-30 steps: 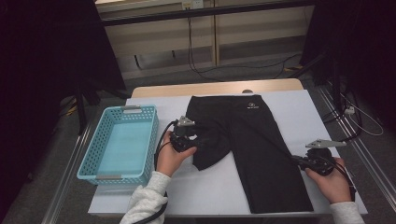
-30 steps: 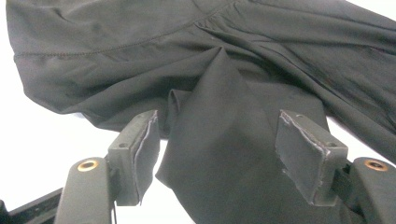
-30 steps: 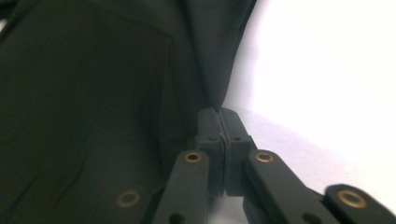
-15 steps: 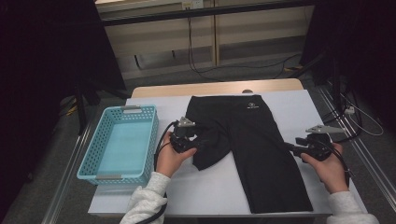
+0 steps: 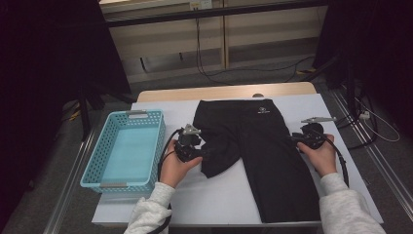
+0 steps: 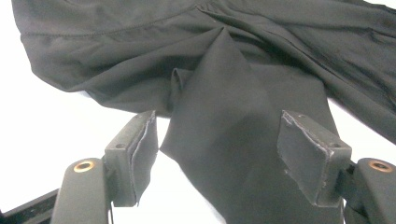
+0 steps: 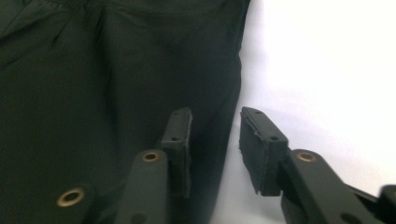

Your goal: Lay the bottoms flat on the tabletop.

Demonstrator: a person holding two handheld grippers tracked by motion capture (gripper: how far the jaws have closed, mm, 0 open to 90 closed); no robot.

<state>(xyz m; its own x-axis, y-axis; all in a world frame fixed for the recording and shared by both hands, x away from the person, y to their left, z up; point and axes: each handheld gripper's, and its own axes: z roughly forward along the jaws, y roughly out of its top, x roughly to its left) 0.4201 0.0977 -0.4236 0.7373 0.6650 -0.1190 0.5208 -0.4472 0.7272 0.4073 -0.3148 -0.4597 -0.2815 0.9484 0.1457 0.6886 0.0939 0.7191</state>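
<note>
Since a second ago the right hand-held gripper [image 5: 298, 138] has slid along the right edge of the black shorts [image 5: 263, 161] toward the far side of the counter [image 5: 224, 195], from beside the lower leg to beside the upper part near the waistband. Its jaws have just been closing after springing apart, and in the right gripper view [image 7: 215, 149] they stand at a narrow gap with the outer hem of the shorts [image 7: 116, 93] between them; one pad lies over the dark cloth, the other over the bare white counter [image 7: 327, 70], and they do not yet press together on the fabric.

By contrast, the left hand-held gripper [image 5: 202, 148] has kept its place at the left side of the shorts. In the left gripper view [image 6: 217, 154] its jaws stand wide, with a folded-over flap of the left leg [image 6: 224, 140] lying between the pads, neither pad squeezing it.

On the white cover of the counter the shorts lie spread in the middle, waistband at the far side, right leg stretched toward the near edge, left leg folded back and bunched by the left hand. A light blue basket [image 5: 97, 165] sits at the left, just beside the left hand-held gripper and clear of the shorts.
</note>
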